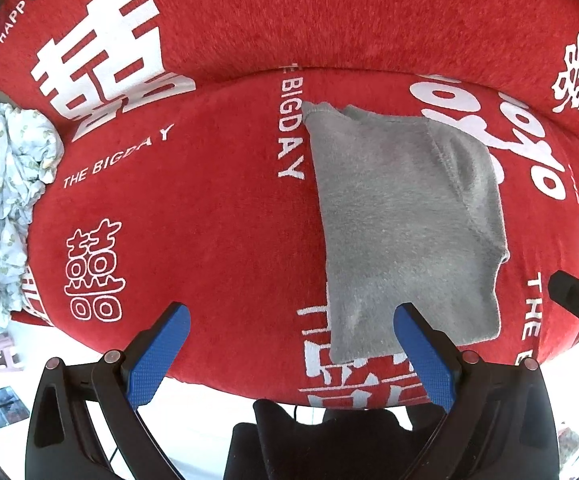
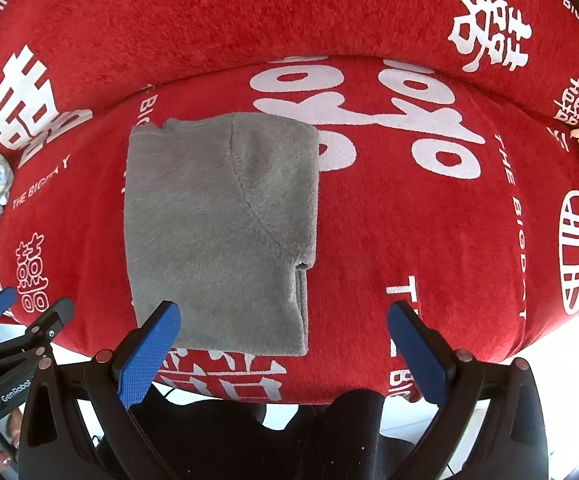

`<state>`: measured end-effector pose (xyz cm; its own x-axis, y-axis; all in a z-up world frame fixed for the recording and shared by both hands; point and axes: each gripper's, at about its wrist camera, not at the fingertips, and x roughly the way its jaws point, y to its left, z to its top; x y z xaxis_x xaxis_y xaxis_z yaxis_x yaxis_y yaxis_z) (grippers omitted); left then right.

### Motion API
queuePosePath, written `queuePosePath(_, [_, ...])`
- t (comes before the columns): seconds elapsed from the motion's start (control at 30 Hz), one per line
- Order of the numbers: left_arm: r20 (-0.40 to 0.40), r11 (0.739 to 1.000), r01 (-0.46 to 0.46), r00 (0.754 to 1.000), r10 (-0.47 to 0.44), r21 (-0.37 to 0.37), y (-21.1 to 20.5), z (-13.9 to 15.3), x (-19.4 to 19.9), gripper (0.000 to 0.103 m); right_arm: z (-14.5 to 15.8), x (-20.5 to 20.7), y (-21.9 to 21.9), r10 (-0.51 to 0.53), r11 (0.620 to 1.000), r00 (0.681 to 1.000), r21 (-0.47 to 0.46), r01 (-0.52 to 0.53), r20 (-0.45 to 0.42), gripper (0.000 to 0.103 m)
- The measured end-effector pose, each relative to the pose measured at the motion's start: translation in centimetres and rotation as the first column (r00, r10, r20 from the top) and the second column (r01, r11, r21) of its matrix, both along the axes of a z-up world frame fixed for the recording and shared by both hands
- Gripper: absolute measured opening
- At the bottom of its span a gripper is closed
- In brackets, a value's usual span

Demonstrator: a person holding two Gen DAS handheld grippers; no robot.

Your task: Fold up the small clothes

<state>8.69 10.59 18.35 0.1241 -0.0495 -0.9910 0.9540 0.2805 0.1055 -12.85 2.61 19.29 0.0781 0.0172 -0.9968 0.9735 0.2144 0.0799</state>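
My left gripper (image 1: 291, 316) is spread wide and holds nothing; its right blue pad (image 1: 423, 354) hangs over the near left corner of the grey garment (image 1: 401, 216), but I cannot tell if it touches the cloth. My right gripper (image 2: 283, 316) is also spread wide and empty, and its left pad (image 2: 151, 354) is over the near edge of the same garment (image 2: 217, 220). So both grippers stand at the near hem, one at each side, and the garment lies straight ahead of them.

The garment is already folded into a narrow shape, with a sleeve laid over the body. Its long axis runs away from me, from the front edge of the sofa seat (image 1: 193, 208) toward the backrest (image 1: 329, 12). The collar end is the far end.

I judge the next fold is across this long axis: take the near hem and carry it forward to the collar. Both grippers are about equally near. The left one has the left corner almost under it; the right one must shift a little left to reach the right corner.

A crumpled pale printed cloth (image 1: 5, 184) lies well apart on the left of the sofa
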Motion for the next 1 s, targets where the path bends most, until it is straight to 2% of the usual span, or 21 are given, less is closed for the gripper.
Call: queuePosePath(1.0, [0.01,1.0,-0.024,1.0,0.024,-0.004,0.1,1.1,-0.1,0.102,0.7,-0.1,0.2,-0.007,1.0,1.0,0.006,0.007,0.014,0.103])
